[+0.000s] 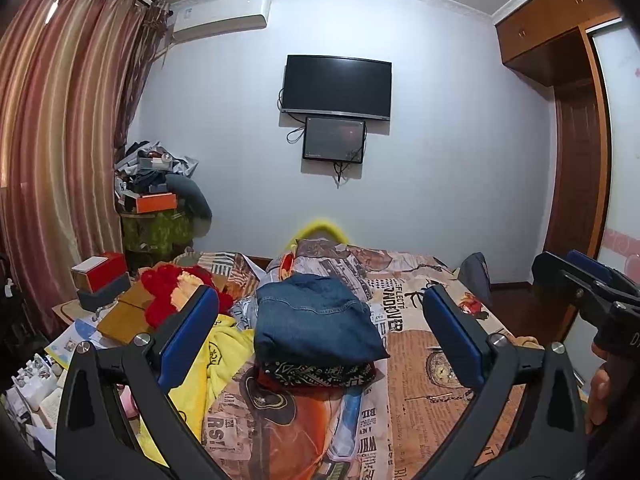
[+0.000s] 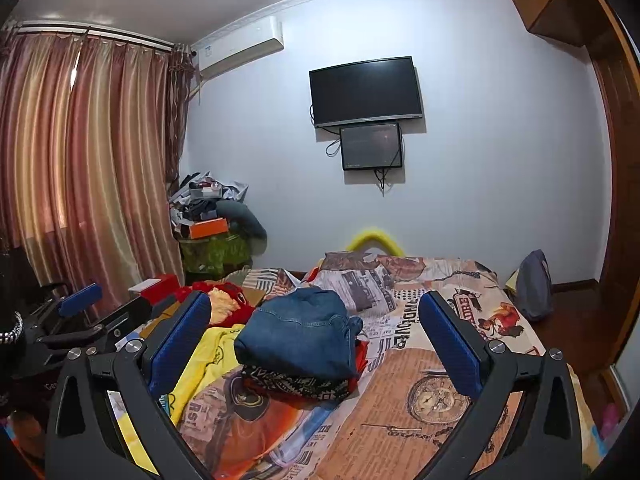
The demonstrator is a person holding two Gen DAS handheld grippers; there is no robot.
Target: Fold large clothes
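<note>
A folded blue denim garment (image 1: 316, 318) lies on top of a folded black-and-white patterned garment (image 1: 316, 374) on the printed bedspread (image 1: 432, 364); the stack also shows in the right wrist view (image 2: 298, 336). A loose yellow garment (image 1: 224, 350) lies left of the stack, also in the right wrist view (image 2: 208, 352). My left gripper (image 1: 320, 328) is open and empty, held above the bed with the stack between its fingers in view. My right gripper (image 2: 316, 330) is open and empty, likewise facing the stack. The right gripper also shows at the left wrist view's right edge (image 1: 592, 292).
A red fluffy item (image 1: 172, 292) and boxes (image 1: 100, 276) sit at the bed's left. A cluttered pile (image 1: 160, 188) stands in the corner by the curtains (image 1: 60, 140). A TV (image 1: 336, 86) hangs on the far wall. A wardrobe (image 1: 576, 120) stands right. A grey bag (image 2: 534, 284) is beside the bed.
</note>
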